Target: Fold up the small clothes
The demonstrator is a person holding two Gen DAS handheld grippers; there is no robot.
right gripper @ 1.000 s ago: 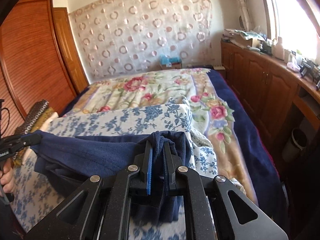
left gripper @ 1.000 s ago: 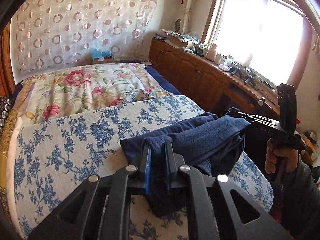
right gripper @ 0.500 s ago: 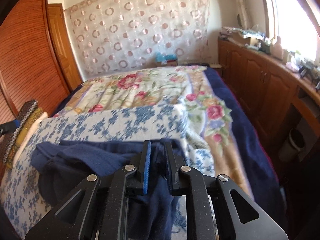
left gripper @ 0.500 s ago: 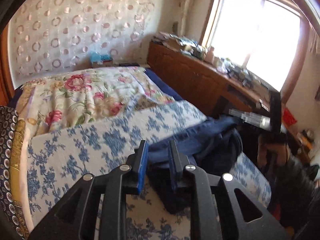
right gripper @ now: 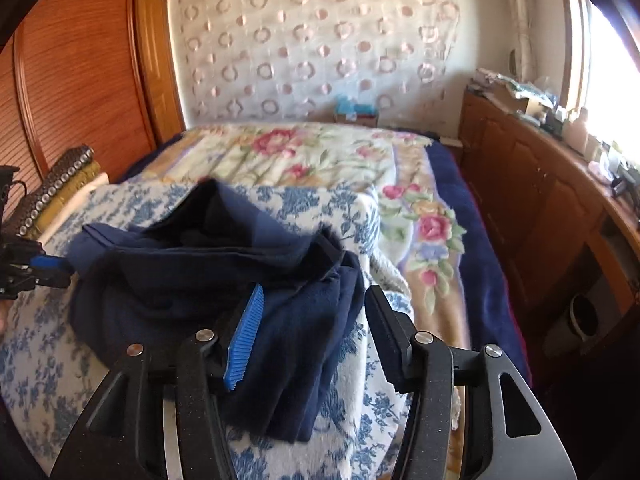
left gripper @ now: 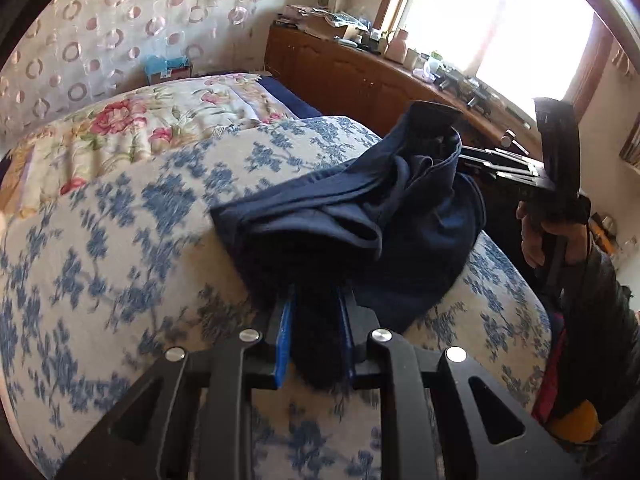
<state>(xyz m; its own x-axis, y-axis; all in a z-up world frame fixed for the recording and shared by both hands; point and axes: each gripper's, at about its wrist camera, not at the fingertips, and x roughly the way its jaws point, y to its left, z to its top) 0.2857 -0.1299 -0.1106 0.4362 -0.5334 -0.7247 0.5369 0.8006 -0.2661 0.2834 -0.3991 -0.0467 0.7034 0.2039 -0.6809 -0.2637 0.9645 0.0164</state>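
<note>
- Navy garment (left gripper: 360, 216) lies bunched in loose folds on the blue-flowered white cover (left gripper: 120, 240) at the near end of the bed, one edge standing up in a peak.
- Left gripper (left gripper: 314, 340): jaws narrow, blue pads pinching a dark fold of the garment between them.
- Right gripper (right gripper: 316, 332): jaws opening, now wide apart; garment cloth lies between them, the pads not pressing on it.
- Person's hand (left gripper: 536, 236) grips the right tool's handle, at the garment's far side.
- Floral quilt (right gripper: 312, 152) covers the bed beyond.
</note>
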